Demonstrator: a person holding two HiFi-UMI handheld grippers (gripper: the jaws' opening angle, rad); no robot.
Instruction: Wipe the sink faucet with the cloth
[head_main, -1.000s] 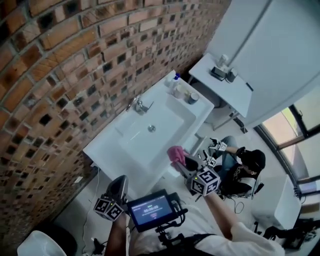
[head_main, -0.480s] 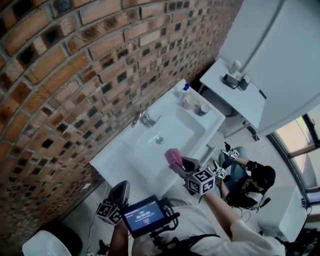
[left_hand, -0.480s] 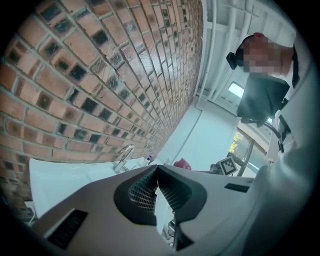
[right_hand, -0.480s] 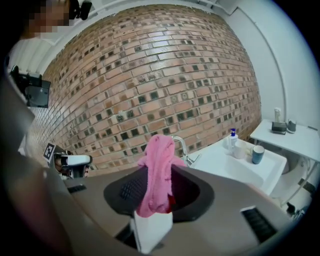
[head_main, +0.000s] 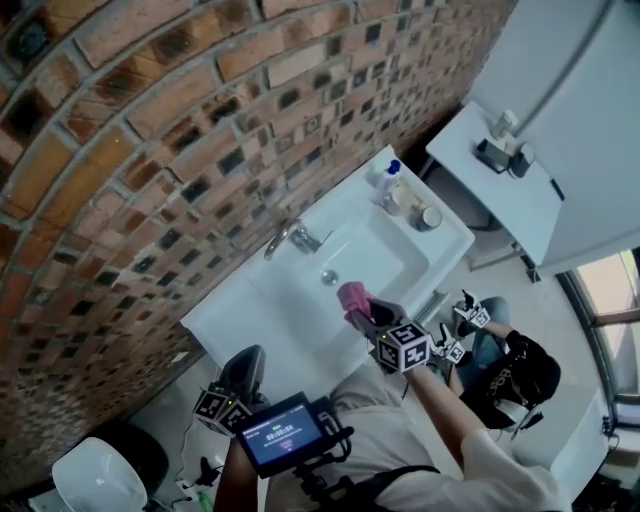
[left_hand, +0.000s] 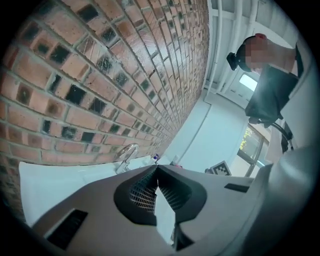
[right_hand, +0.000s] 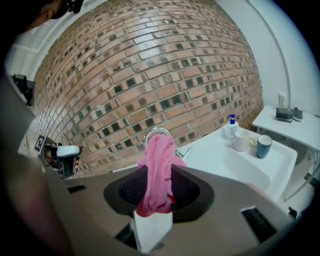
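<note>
A chrome faucet (head_main: 288, 238) stands at the back of the white sink (head_main: 395, 258) against the brick wall; it also shows as the faucet (right_hand: 159, 133) and the faucet (left_hand: 126, 155). My right gripper (head_main: 356, 305) is shut on a pink cloth (head_main: 352, 297) and hangs over the sink's front part, short of the faucet. In the right gripper view the pink cloth (right_hand: 157, 172) is bunched between the jaws and hides part of the spout. My left gripper (head_main: 243, 375) is shut and empty, low at the sink's left front.
A blue-capped soap bottle (head_main: 388, 178), a white cup (right_hand: 241, 140) and a blue cup (right_hand: 263, 146) stand at the sink's right end. A white shelf (head_main: 500, 195) with small items lies beyond. Another person (head_main: 510, 375) crouches on the floor to the right.
My right gripper has carried the pink cloth from the sink's front edge in over the basin, closer to the faucet. The left gripper has moved too. The head view has shifted.
</note>
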